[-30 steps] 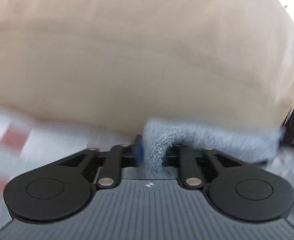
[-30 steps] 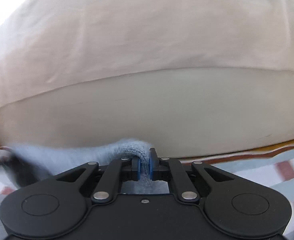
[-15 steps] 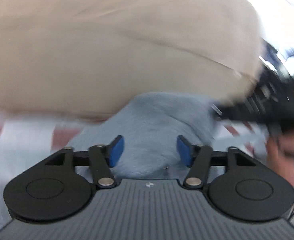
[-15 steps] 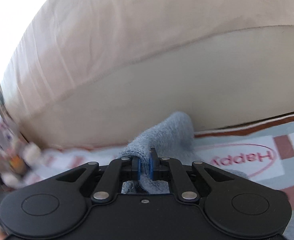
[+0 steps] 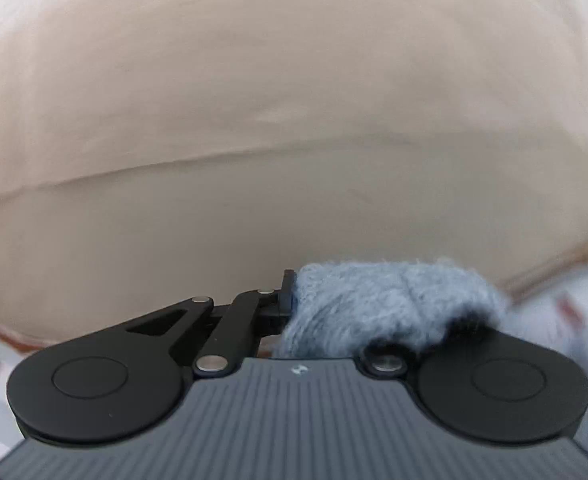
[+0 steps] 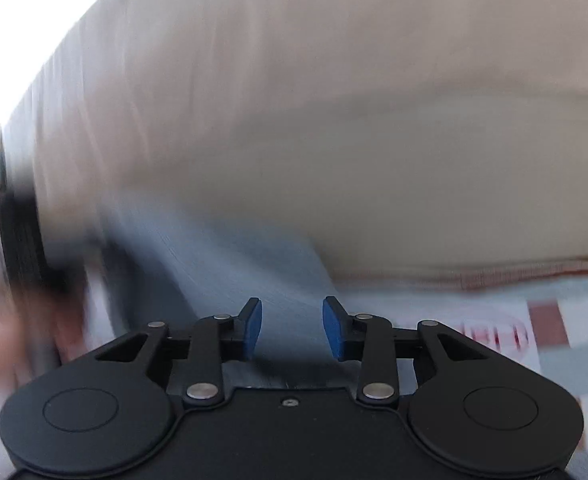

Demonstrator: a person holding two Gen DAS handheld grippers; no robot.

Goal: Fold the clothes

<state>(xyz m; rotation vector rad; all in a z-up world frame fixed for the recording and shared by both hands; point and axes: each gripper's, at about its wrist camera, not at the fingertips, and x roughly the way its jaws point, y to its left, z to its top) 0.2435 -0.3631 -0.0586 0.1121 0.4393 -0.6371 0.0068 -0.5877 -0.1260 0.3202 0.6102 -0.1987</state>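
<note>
1. we are seeing the left gripper pinching the blue knit, which is bunching over its right finger toward 3 o'clock.
2. the right gripper is standing open, its blue pads apart, nothing between them.
3. in the right view, the knit is lying blurred toward 11 o'clock.
4. a beige cushion is filling 12 o'clock.
</note>
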